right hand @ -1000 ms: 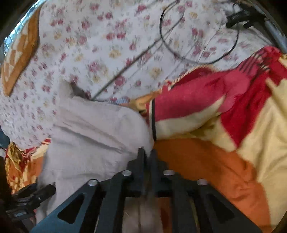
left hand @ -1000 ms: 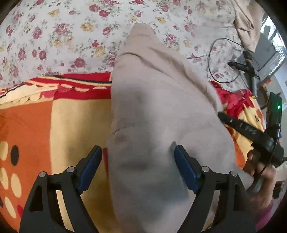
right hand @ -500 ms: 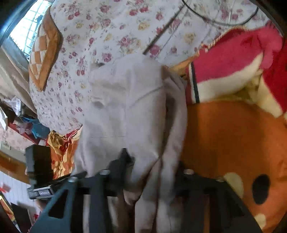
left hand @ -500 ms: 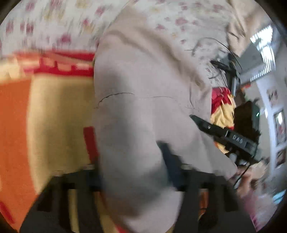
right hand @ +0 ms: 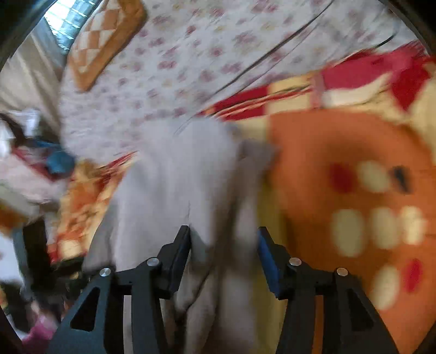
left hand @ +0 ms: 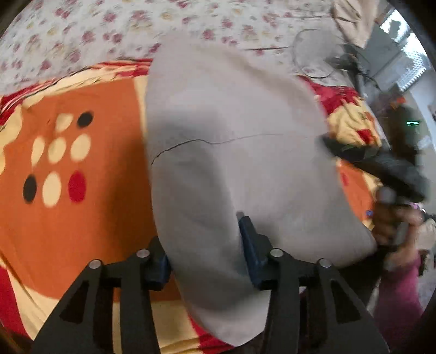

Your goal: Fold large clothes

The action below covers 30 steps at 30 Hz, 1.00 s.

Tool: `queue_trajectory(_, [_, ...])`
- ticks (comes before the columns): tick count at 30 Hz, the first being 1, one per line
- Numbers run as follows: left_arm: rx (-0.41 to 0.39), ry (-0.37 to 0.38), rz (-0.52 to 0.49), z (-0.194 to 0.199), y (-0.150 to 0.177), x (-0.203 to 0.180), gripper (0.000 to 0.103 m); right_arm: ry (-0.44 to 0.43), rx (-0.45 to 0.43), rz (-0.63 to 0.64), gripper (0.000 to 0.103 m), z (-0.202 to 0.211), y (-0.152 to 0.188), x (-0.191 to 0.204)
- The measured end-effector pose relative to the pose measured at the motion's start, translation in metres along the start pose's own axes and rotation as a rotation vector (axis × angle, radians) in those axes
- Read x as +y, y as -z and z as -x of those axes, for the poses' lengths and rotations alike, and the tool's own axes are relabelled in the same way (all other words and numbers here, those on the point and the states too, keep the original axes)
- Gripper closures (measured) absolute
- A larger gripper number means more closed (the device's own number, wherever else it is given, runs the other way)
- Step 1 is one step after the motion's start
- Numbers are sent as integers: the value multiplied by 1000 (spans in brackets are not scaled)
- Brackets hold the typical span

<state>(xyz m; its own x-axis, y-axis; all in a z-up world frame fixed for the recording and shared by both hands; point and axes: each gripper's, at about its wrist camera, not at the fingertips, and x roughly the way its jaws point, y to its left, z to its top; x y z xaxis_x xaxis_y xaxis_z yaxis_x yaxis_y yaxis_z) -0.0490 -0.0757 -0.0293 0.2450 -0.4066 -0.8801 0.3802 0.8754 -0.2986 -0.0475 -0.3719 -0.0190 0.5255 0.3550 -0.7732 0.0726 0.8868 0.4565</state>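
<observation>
A large beige-grey garment [left hand: 231, 152] lies folded lengthwise on an orange, red and cream blanket [left hand: 81, 217]. In the left wrist view my left gripper [left hand: 204, 253] has its jaws partly closed with a thick fold of the garment between the blue pads. In the right wrist view the garment [right hand: 177, 190] hangs between the pads of my right gripper [right hand: 223, 250], whose jaws stand apart around it. The right gripper also shows in the left wrist view [left hand: 381, 163], at the garment's right edge. Both views are blurred.
A floral bedsheet [left hand: 136, 24] covers the bed beyond the blanket. A checkered orange pillow [right hand: 103, 38] lies at the far left in the right wrist view. Black cables [left hand: 313, 54] lie on the sheet at the far right. The blanket has a dotted patch [right hand: 381, 217].
The left gripper has closed in on the garment and the view has swung. The right gripper, shut a second ago, now has its jaws apart around the cloth. Both hands are moving fast.
</observation>
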Motion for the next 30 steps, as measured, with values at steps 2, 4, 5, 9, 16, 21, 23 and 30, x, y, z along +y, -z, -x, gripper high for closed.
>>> queue_trajectory(2, [-63, -24, 39, 9, 2, 3, 49, 4, -96, 13, 52, 27, 1, 13])
queue_trajectory(4, [-95, -27, 53, 15, 1, 0, 44, -42, -150, 75, 52, 51, 4, 43])
queue_trajectory(5, [-115, -40, 67, 17, 0, -1, 40, -56, -154, 112, 52, 54, 7, 57])
queue_trajectory(9, [-132, -98, 68, 7, 0, -5, 38, -59, -113, 232, 54, 23, 18, 112])
queue_trajectory(16, [-175, -123, 55, 12, 4, -10, 18, 374, -97, 236, 59, -61, 6, 64])
queue_trajectory(21, [-156, -150, 18, -2, 5, -19, 18, 320, -105, 171, 53, -23, 10, 50])
queue_trajectory(23, [-162, -144, 23, -3, 7, -20, 18, 291, -123, 172, 53, 2, 17, 56])
queue_trajectory(30, [-175, -159, 10, -2, 9, -23, 18, 234, -91, 364, 58, 28, 79, 100])
